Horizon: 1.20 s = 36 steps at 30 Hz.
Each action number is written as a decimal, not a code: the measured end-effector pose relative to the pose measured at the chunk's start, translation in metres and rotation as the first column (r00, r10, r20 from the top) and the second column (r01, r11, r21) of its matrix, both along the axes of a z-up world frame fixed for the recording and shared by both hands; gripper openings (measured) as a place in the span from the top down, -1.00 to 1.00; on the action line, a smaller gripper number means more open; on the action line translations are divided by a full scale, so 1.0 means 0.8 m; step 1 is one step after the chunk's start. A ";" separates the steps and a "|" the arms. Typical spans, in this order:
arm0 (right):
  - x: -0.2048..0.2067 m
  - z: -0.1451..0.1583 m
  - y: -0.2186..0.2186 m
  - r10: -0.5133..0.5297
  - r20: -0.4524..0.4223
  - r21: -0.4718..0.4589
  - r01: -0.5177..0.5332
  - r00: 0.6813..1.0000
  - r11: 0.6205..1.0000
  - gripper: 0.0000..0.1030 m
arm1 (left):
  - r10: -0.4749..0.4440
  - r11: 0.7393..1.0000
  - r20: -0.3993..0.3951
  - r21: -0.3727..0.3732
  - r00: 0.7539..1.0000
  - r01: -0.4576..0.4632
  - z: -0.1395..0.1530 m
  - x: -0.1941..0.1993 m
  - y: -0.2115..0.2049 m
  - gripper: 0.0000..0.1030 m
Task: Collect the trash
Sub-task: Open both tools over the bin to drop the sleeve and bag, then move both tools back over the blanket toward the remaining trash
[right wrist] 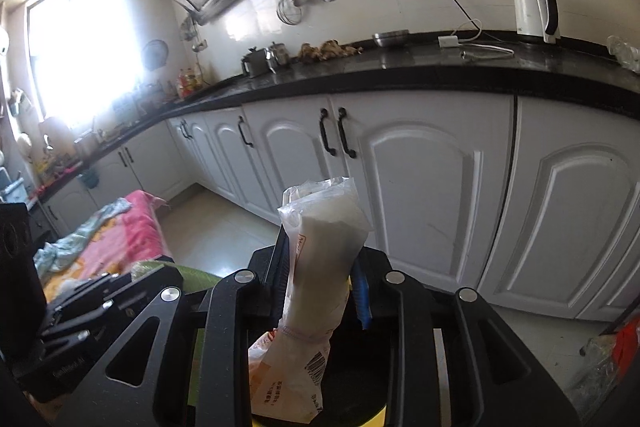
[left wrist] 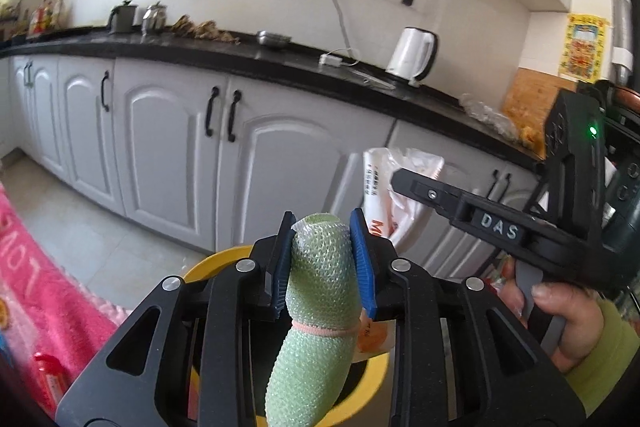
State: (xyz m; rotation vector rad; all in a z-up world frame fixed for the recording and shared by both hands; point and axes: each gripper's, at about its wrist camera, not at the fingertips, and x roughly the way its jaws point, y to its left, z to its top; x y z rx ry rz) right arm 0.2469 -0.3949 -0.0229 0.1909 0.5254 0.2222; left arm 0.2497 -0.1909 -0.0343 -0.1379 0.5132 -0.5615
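My left gripper (left wrist: 322, 259) is shut on a green bubble-wrap roll (left wrist: 316, 311) tied with a pink rubber band. The blue pads (left wrist: 280, 267) press its upper end, and the roll hangs down over a yellow-rimmed bin (left wrist: 212, 263). My right gripper (right wrist: 320, 267) is shut on a rolled white plastic bag (right wrist: 324, 239) with orange print, also held above the bin's (right wrist: 380, 417) dark inside. In the left wrist view the right gripper (left wrist: 404, 183) comes in from the right with the bag (left wrist: 378, 195) at its tip, held by a hand (left wrist: 568, 319) in a green sleeve.
White kitchen cabinets (left wrist: 168, 155) under a black counter (left wrist: 280, 63) run behind the bin. A white kettle (left wrist: 412, 55) and hanging utensils are on the far wall. A pink blanket (left wrist: 36, 267) lies at the left. Wrappers lie on the floor at the right (right wrist: 608, 355).
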 end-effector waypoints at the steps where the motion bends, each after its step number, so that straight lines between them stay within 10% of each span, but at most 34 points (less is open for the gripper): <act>1: 0.004 -0.007 -0.001 -0.009 -0.007 0.001 0.009 1.000 1.000 0.39 | 0.009 1.000 -0.013 0.002 1.000 -0.009 -0.005 0.005 0.000 0.55; 20: -0.014 -0.021 0.030 0.003 -0.048 0.002 -0.003 0.999 1.000 -0.22 | 0.240 0.970 -0.150 0.073 0.959 -0.231 -0.019 -0.008 0.085 -0.34; 36: -0.070 0.033 0.121 0.156 0.023 -0.021 -0.155 0.988 0.988 -0.49 | 0.404 0.913 -0.039 0.077 0.914 -0.401 0.035 -0.091 0.200 -0.79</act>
